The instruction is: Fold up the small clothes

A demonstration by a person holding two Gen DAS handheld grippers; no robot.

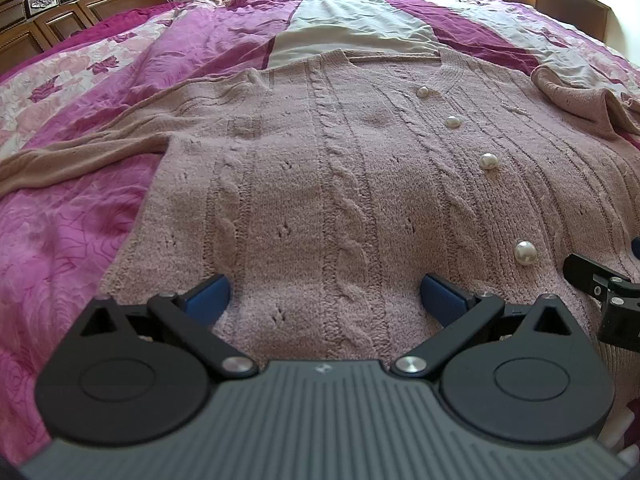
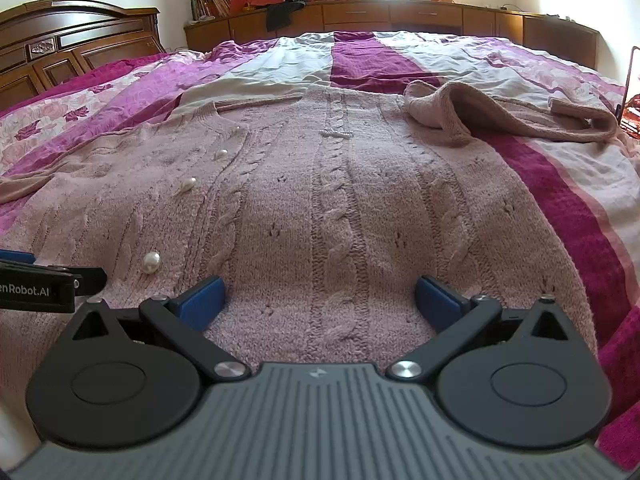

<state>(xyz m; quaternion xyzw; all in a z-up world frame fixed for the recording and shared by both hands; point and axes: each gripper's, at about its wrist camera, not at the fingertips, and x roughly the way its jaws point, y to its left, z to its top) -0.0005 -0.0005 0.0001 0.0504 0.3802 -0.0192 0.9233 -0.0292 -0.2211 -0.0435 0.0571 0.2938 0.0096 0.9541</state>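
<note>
You have a pink cable-knit cardigan (image 1: 360, 168) spread face up on the bed's patterned bedspread (image 1: 80, 216), its hem towards the near edge and its neckline towards the far edge by the cabinets. It is buttoned with pearl buttons (image 1: 487, 161) and the body lies fairly flat. By the look of it, no fold has yet been made. One sleeve (image 1: 80, 160) trails out flat towards the headboard side. The other sleeve (image 2: 480, 120) lies bunched and partly doubled over near the opposite shoulder, so that one wants straightening.

Your left gripper (image 1: 325, 294) sits low over the hem, jaws wide apart, blue pads (image 1: 208, 296) either side of a cable rib and nothing gripped. Your right gripper (image 2: 318, 298) is just beside it over the same hem, equally wide open and empty. Whether the pads touch the knit, I cannot tell.

Everything is left to do, I judge: bring both sleeves in over the body, then fold hem up to neckline.
</note>
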